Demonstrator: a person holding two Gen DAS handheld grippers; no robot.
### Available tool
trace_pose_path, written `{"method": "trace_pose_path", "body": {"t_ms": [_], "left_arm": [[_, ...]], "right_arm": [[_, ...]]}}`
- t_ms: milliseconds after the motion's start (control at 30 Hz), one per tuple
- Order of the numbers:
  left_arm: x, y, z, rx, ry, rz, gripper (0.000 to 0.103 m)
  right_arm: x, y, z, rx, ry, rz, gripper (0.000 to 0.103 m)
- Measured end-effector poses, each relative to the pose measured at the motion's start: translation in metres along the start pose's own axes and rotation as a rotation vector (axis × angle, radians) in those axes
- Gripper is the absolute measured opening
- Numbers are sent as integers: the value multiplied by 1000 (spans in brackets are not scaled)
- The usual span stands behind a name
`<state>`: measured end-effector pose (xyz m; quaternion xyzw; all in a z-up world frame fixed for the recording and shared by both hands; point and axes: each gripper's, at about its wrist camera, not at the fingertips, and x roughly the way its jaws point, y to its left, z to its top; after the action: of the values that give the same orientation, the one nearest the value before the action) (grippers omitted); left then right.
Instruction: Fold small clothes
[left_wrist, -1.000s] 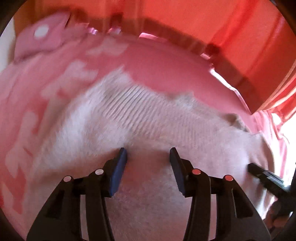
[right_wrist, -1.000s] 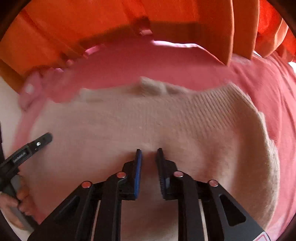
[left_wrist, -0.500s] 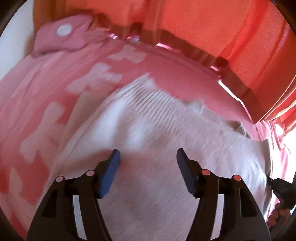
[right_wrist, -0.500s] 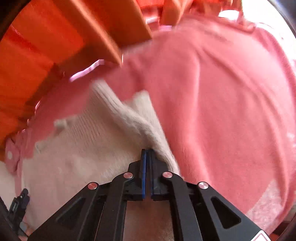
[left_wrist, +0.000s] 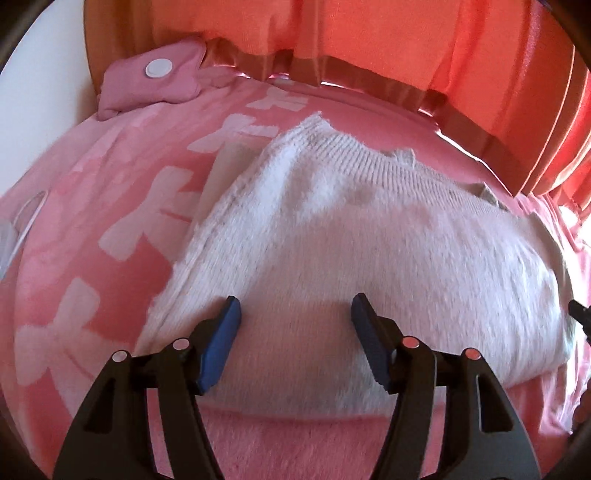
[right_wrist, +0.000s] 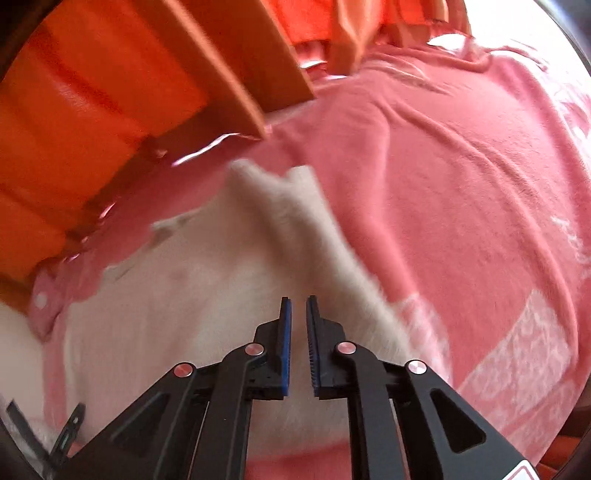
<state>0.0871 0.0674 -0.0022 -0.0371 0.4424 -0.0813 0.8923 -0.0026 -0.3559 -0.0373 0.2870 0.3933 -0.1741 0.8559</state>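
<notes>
A small cream knit sweater (left_wrist: 351, 229) lies folded on a pink blanket (left_wrist: 122, 206). My left gripper (left_wrist: 293, 314) is wide open just above the sweater's near part, holding nothing. In the right wrist view the sweater (right_wrist: 192, 295) lies below and left, with a folded edge running up to its far corner. My right gripper (right_wrist: 298, 314) hovers over that edge with its blue pads slightly parted and nothing visibly between them. The right gripper's tip (left_wrist: 580, 314) shows at the right edge of the left wrist view.
A pink pouch with a white dot (left_wrist: 155, 81) lies at the blanket's far left. Orange curtains (left_wrist: 369, 40) and a wooden ledge (right_wrist: 236, 96) stand behind. The left gripper's tip (right_wrist: 70, 424) shows at the lower left of the right wrist view.
My right gripper, shut on the sweater's edge half a second ago, has opened slightly and let it go. My left gripper has opened wider and drawn back toward the near edge.
</notes>
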Motion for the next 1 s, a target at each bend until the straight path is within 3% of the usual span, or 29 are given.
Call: {"method": "trace_pose_path", "body": {"t_ms": [67, 200, 300, 467, 567, 633, 733, 833, 1000], "left_arm": [[-2, 3, -4, 1, -6, -7, 61], [-4, 8, -6, -15, -5, -34, 61], [-5, 11, -8, -19, -7, -48, 61], [-13, 14, -13, -33, -4, -70, 61], [-29, 29, -18, -107, 14, -110, 67], [-45, 46, -22, -183, 15, -114, 73], [-63, 72, -22, -291, -16, -21, 86], [-56, 91, -17, -393, 13, -42, 87], [-17, 104, -23, -565, 126, -129, 88]], "right_arm": [[19, 0, -6, -4, 131, -28, 10], [7, -6, -5, 4, 136, -34, 6], [18, 0, -8, -91, 220, -84, 6], [24, 28, -12, -376, 317, -205, 6], [13, 33, -12, -392, 314, -239, 5], [-12, 47, -10, -377, 232, -180, 13], [-38, 90, -15, -382, 157, 19, 17], [-39, 144, -31, -456, 140, 159, 20], [8, 194, -54, -476, 192, 195, 22]]}}
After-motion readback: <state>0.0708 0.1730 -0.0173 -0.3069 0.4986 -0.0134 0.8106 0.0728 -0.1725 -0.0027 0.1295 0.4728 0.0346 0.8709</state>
